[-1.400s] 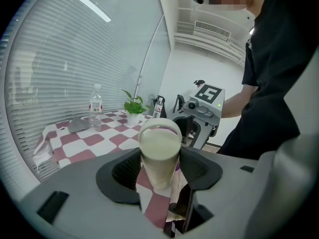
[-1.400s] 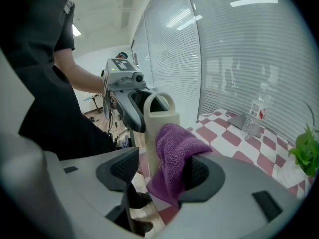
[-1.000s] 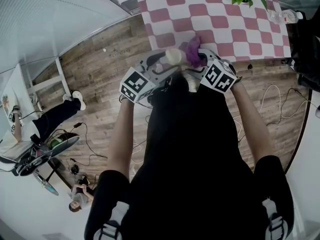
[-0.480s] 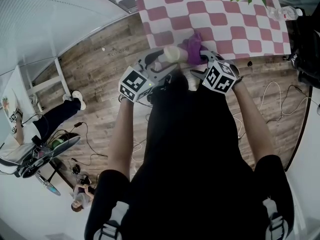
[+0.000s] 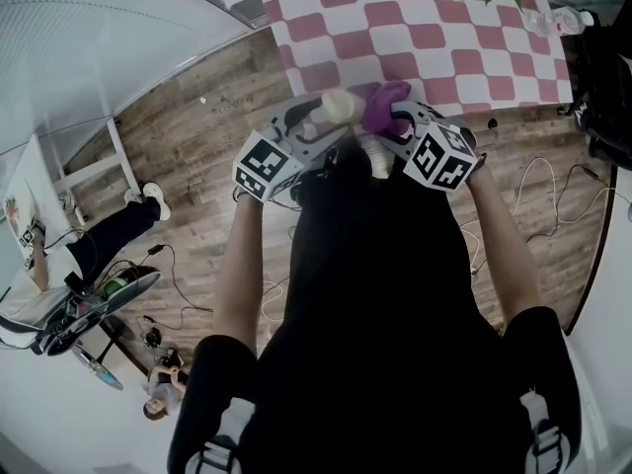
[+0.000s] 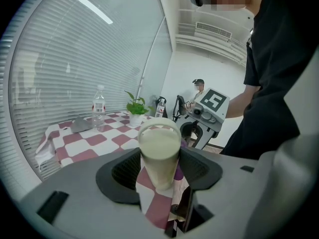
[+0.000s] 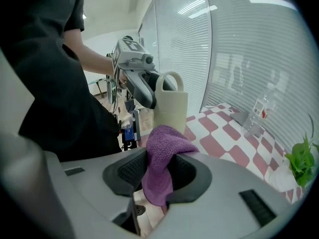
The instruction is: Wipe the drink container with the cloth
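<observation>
Holding the cream drink container (image 6: 158,156) between widely spread jaws, the left gripper (image 6: 159,176) has it in the air near the edge of the pink-checked table (image 5: 434,38). The label on the water bottle (image 6: 98,103) is too small to read. The right gripper (image 7: 160,176) has just been closing its jaws, which now pinch the purple cloth (image 7: 162,153) just beside the container's side.
</observation>
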